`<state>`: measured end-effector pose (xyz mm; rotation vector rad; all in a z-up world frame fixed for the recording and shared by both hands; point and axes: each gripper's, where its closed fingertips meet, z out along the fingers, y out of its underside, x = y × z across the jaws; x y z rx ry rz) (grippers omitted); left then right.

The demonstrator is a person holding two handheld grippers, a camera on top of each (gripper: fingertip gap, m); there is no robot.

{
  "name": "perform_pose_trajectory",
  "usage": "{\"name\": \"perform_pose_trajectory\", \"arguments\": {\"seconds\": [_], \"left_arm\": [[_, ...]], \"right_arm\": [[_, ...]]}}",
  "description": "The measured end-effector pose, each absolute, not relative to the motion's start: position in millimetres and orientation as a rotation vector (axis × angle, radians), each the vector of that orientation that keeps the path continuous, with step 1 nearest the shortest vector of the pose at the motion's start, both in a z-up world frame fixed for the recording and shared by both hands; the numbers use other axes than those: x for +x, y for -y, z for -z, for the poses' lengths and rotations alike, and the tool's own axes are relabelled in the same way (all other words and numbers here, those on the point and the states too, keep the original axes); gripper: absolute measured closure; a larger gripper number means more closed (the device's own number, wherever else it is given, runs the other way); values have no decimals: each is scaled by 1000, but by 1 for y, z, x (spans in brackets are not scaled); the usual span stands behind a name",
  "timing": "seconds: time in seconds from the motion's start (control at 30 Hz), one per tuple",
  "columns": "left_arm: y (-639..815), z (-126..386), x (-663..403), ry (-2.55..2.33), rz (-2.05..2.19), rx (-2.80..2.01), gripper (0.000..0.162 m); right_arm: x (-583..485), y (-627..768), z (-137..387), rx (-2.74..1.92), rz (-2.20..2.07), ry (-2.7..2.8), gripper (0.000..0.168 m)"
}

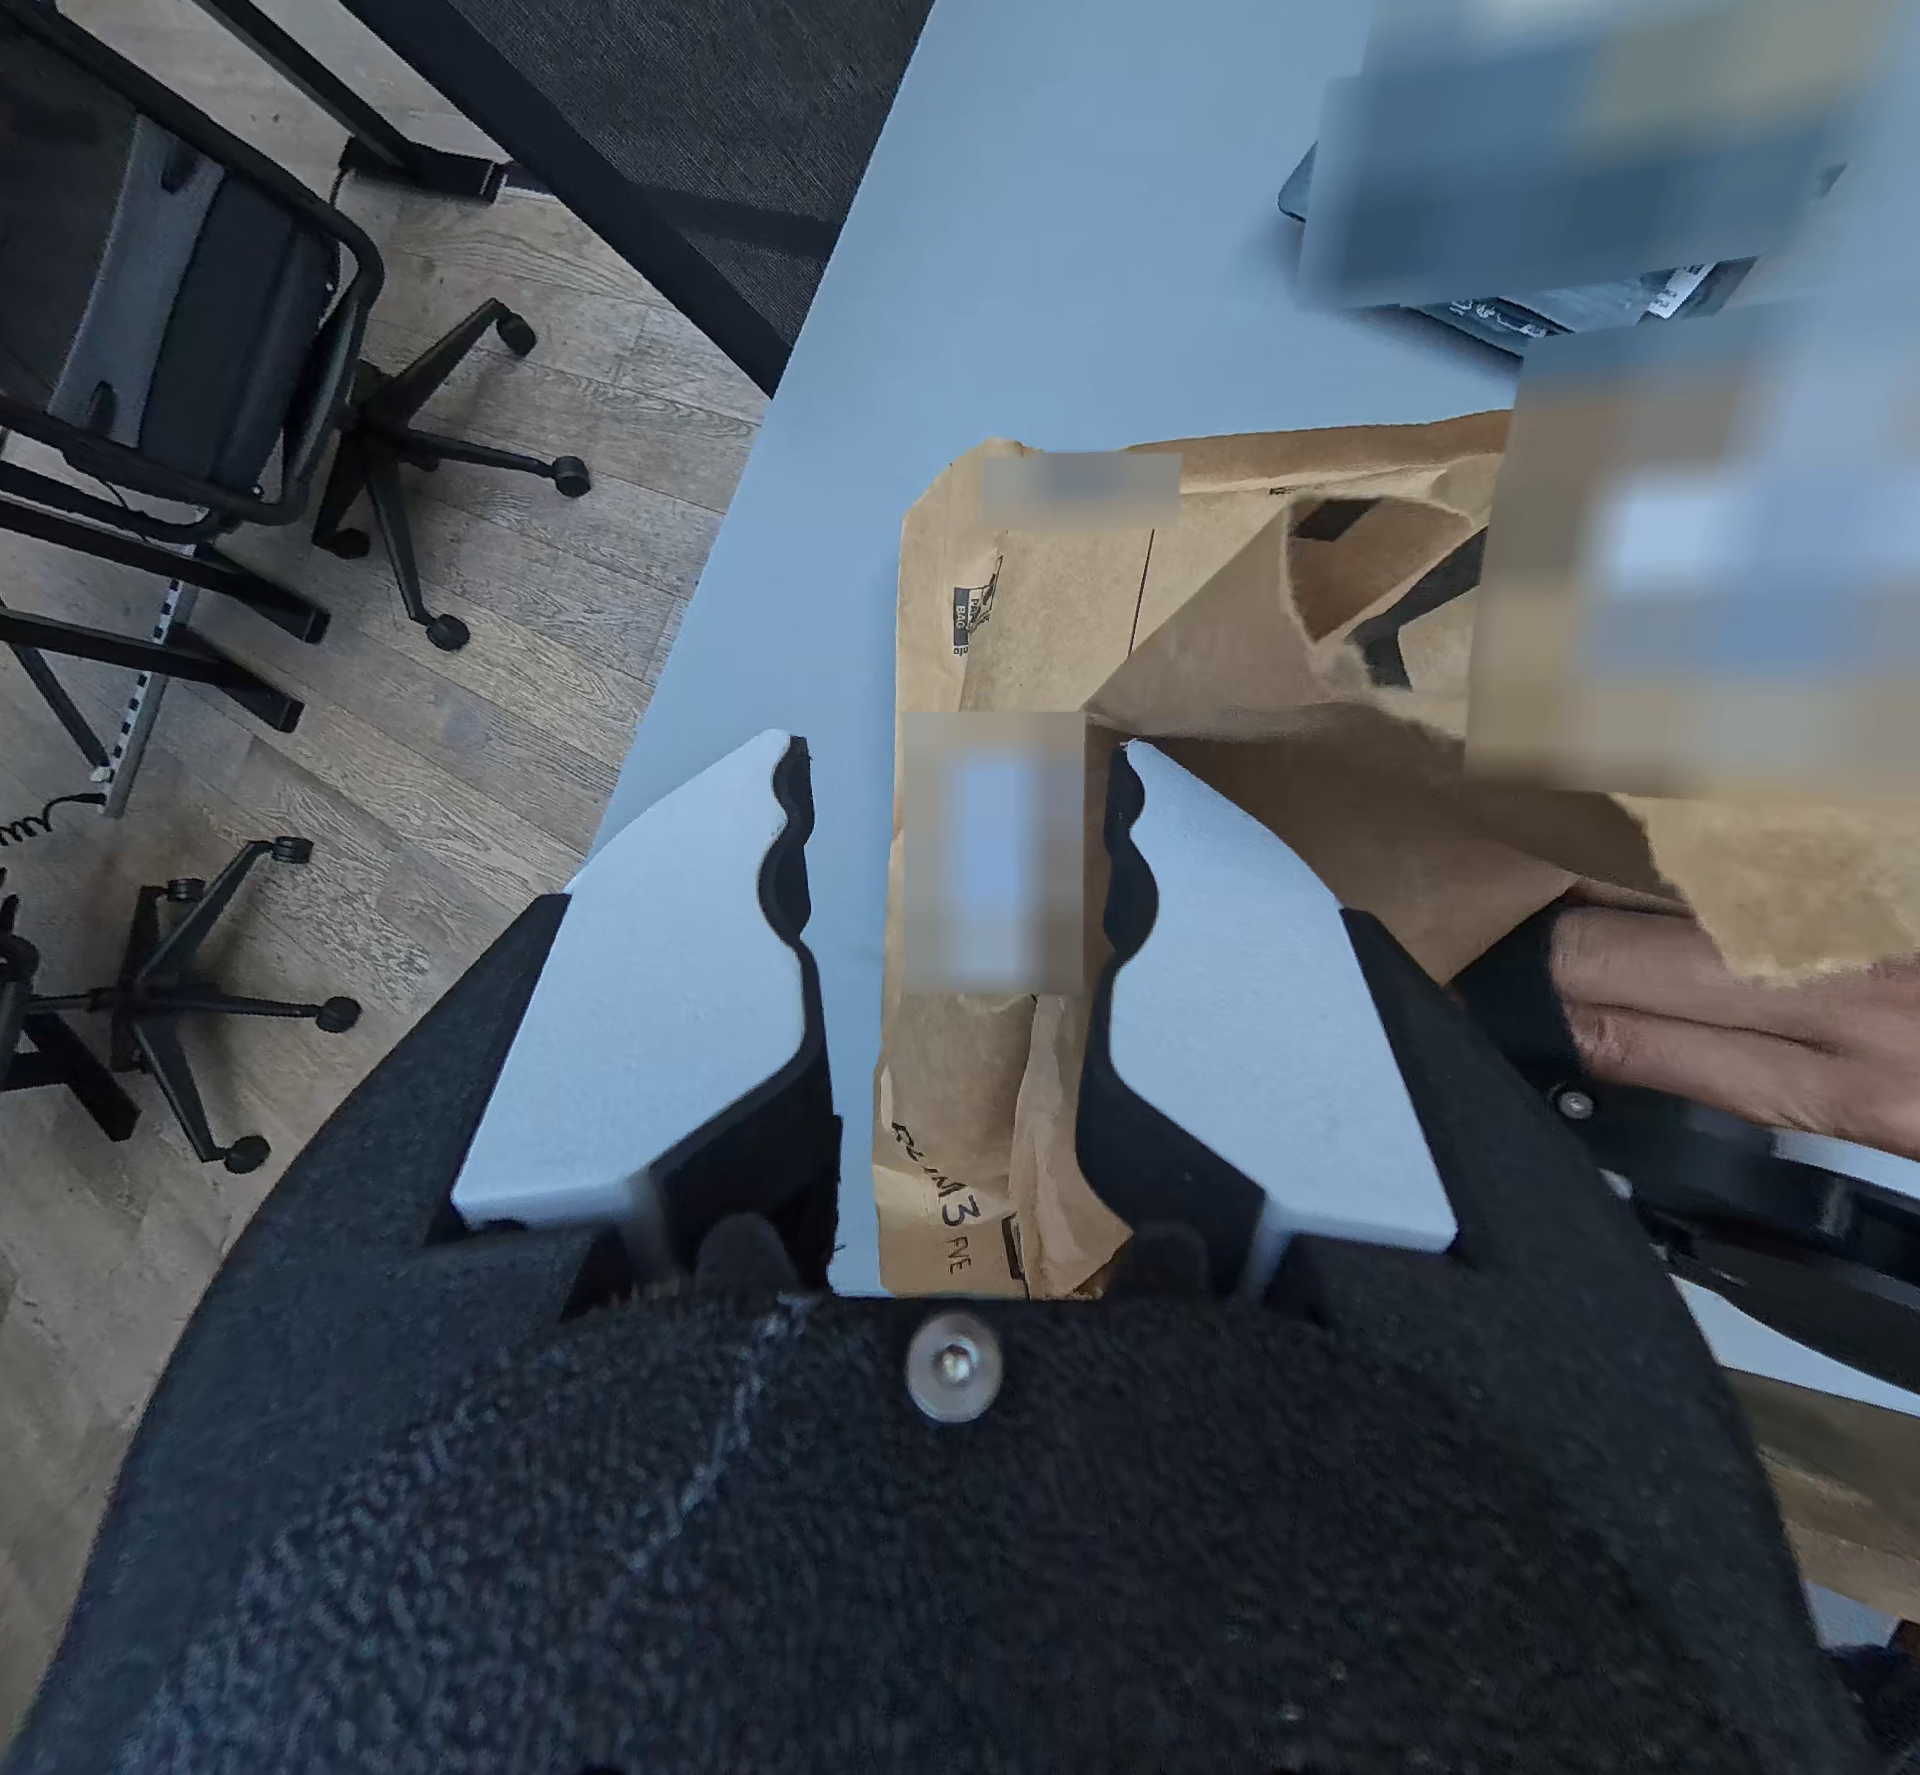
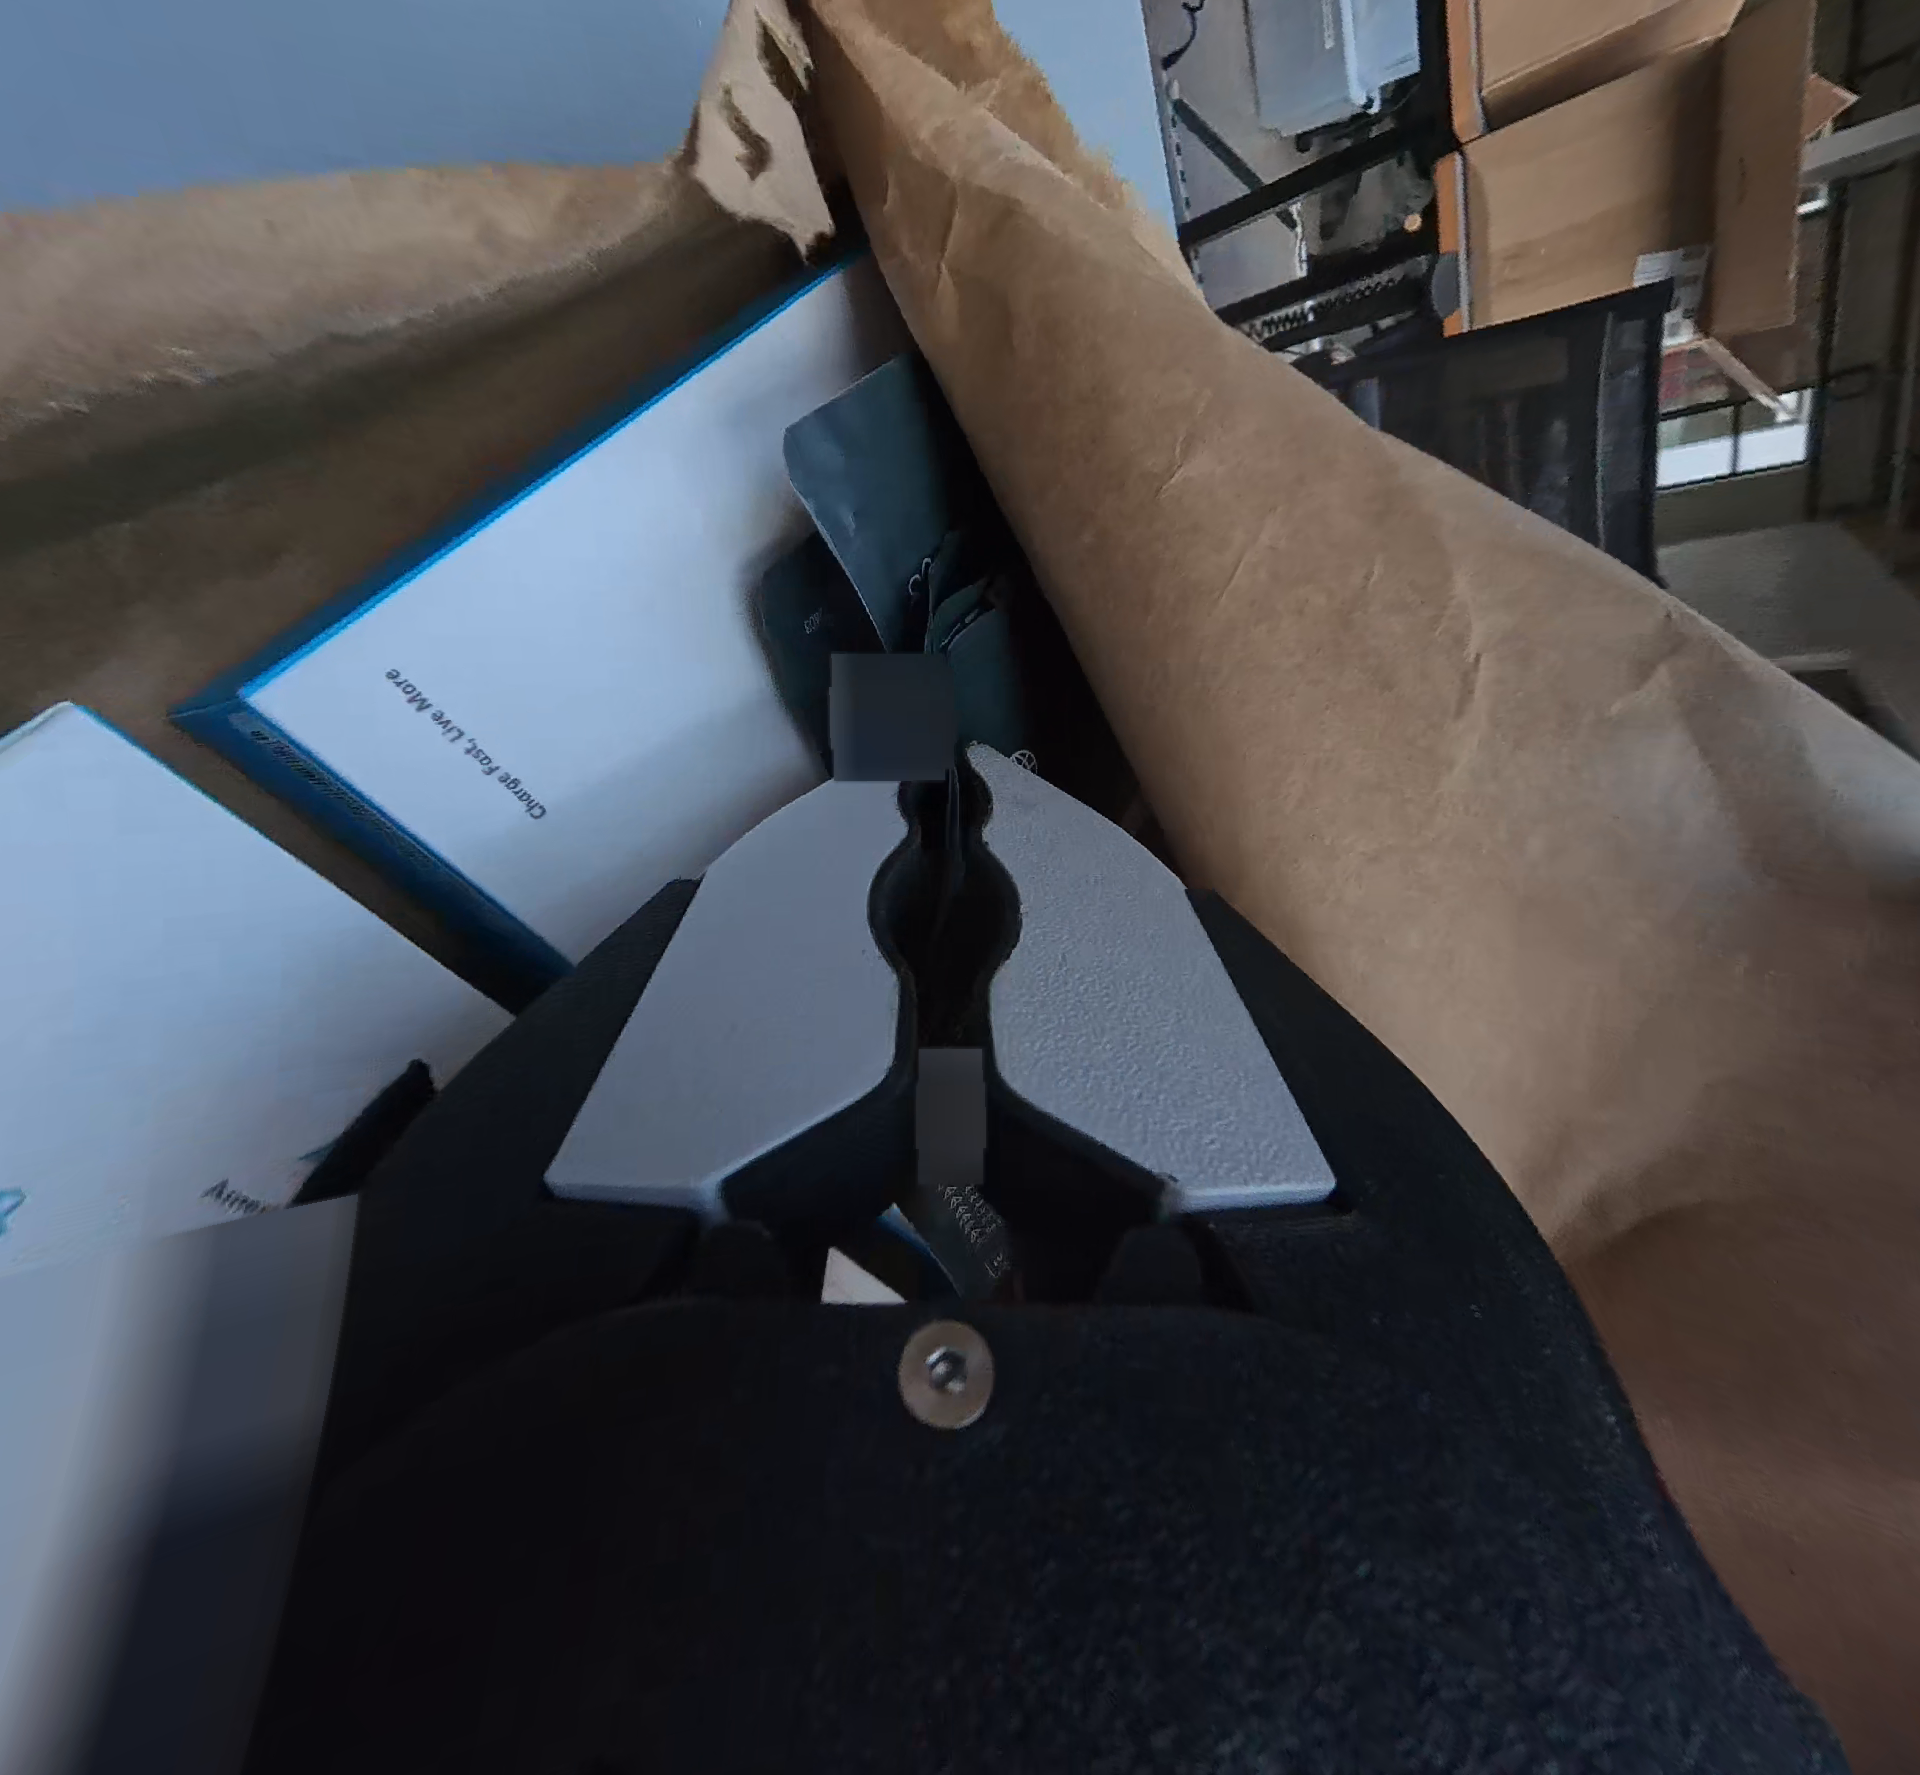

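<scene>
A brown paper bag point(image 1: 1039, 624) lies on the pale blue-grey table point(image 1: 1039, 219). My left gripper point(image 1: 958, 754) hovers over the bag's left edge, open and empty, with neither pad touching the paper. A hand point(image 1: 1714, 1019) reaches into the bag's mouth from the right. In the right wrist view my right gripper point(image 2: 940, 780) is inside the bag point(image 2: 1299, 634), shut on a thin dark packet point(image 2: 883, 499) whose edge runs between the pads. Beside the packet lies a white box with a blue edge point(image 2: 582, 603), and a second white box point(image 2: 156, 946) at the left.
Black office chairs point(image 1: 208, 354) stand on the wooden floor point(image 1: 520, 686) left of the table edge. Dark items lie at the table's far right point(image 1: 1558, 312). Cardboard boxes point(image 2: 1610, 63) and black shelving point(image 2: 1330, 198) stand beyond the bag. About 15 cm separates my left fingertips from my right.
</scene>
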<state>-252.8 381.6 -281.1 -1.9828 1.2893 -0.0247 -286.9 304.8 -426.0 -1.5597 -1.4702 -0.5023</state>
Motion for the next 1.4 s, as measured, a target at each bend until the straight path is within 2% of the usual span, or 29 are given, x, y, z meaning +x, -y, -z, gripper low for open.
{"name": "perform_pose_trajectory", "arguments": {"seconds": [0.27,0.4,0.63,0.73,0.87,1.07,1.23,1.33,1.4], "left_arm": [[-385,281,-249,-1326,-12,-1957,107],[-384,286,-247,-1355,-21,-1951,107],[-378,285,-250,-1350,-15,-1944,108],[-373,285,-254,-1324,-13,-1954,109],[-364,283,-261,-1280,-17,-1977,109],[-350,279,-272,-1217,-58,-2029,109],[-335,274,-281,-1130,-116,-2065,112],[-323,275,-289,-1092,-175,-2081,113],[-312,277,-295,-1079,-226,-2088,112]], "right_arm": [[-255,-224,364,-1545,258,1501,168],[-235,-175,304,-1528,122,1468,168],[-150,-142,198,-1772,-206,1193,168],[-96,-155,168,-1820,-171,1121,168],[-13,-203,147,-1794,148,1149,168],[100,-329,198,-1804,604,1260,167],[142,-384,302,-1872,801,1365,167],[143,-376,371,-1948,765,1415,167],[132,-364,396,-1932,713,1430,162]]}}
